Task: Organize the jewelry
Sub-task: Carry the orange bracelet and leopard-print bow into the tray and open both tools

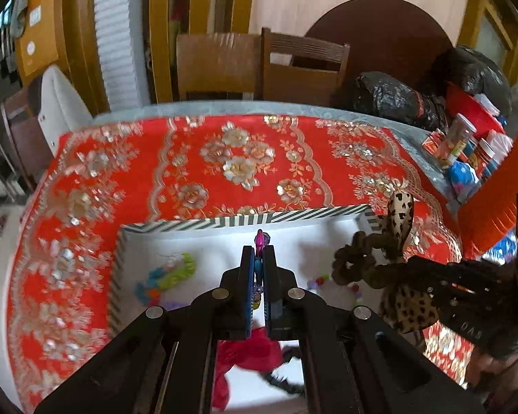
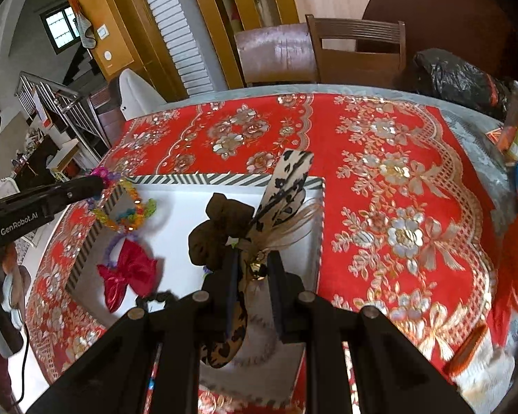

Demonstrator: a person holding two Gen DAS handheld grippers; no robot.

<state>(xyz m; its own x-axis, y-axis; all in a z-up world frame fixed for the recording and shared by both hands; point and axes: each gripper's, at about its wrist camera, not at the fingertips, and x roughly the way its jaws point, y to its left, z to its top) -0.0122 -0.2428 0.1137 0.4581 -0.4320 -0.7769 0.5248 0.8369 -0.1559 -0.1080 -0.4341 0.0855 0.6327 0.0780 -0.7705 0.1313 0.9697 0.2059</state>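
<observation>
Two hand-held grippers over one tray [image 1: 203, 223]: left [image 1: 258, 258] pinches beads [image 1: 259, 239], right [image 2: 252, 269] clamps leopard bow [image 2: 286, 179].

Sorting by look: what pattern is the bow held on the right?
Leopard print, tan with black spots: bow in the right tool. Clearest in the right wrist view.

My left gripper [image 1: 258, 258], lower centre of the left wrist frame, hangs over the tray [image 1: 224, 222] on the tablecloth [image 1: 190, 165]. My right gripper [image 1: 390, 269] is at right, over the tray's right rim. Bracelet [image 1: 171, 272] lies in the tray, left. Chairs [image 1: 259, 65] stand behind the table, upper centre.
</observation>
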